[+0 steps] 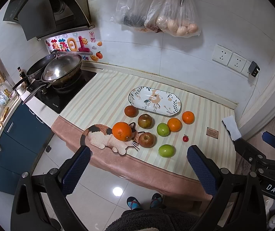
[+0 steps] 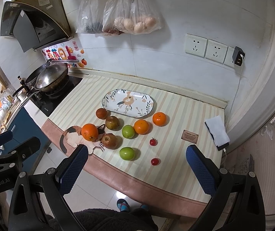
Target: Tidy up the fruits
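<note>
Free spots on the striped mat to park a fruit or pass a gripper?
Free: the oval plate itself; the mat strip between plate and phone; the front edge between the near green apple and the label tag. Crowded: the fruit cluster from the cat coaster to the far-right orange.

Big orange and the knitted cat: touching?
Touching. The left wrist view shows the big orange resting on the knitted cat, overlapping its back and head with no gap.

I see the left gripper [image 1: 138, 170] held wide apart above the desk [image 1: 102, 96] edge; fruit lies scattered just beside the patterned plate [image 1: 154, 101].
</note>
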`<state>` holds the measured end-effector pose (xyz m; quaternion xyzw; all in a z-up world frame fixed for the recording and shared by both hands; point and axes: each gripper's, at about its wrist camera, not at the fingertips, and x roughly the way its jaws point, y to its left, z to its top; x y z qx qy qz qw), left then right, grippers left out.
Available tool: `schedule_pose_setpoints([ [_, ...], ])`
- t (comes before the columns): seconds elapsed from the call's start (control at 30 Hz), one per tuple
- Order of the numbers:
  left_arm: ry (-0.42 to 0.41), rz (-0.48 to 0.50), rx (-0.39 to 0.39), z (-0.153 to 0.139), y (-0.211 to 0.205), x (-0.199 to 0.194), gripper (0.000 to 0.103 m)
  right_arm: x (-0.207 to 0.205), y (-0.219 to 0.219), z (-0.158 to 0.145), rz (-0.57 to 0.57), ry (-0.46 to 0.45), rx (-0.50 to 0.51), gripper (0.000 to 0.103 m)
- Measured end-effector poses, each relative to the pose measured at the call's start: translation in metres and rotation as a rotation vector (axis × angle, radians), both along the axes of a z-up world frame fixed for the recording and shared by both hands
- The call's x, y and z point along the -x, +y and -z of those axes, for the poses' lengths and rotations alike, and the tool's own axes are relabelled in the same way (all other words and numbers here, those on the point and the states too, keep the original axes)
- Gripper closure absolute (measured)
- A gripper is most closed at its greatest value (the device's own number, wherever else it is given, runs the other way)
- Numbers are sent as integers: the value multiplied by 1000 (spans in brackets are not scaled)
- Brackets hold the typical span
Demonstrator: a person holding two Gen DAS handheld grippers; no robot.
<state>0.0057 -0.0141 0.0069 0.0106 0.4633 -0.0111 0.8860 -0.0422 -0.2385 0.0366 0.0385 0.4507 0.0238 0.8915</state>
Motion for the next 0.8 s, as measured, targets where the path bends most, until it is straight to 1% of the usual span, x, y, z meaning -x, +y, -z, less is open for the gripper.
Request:
schedule_pose_setpoints([
  [0.37,-1,-1,3,0,2,0,0,2,-1,1,3,-2,-2,0],
  [0.47,-7,-28,3,0,4,-7,0,-13,-5,-5,22,-5,-19,0],
  [0.53,-23,-69,-3,1,9,-14,0,-17,-9,-4,33,-6,-38,0],
  [0.63,-32,-122,-27,10,18,-28,0,-29,-17,11,52,7,-91,0],
  [0.73,-12,-168,-82,30,29,-47,0,-45,-22,43,55,53,-155,0],
  [0.8,29,-184,-137,54,40,-63,0,-61,-19,72,51,108,-192,0],
])
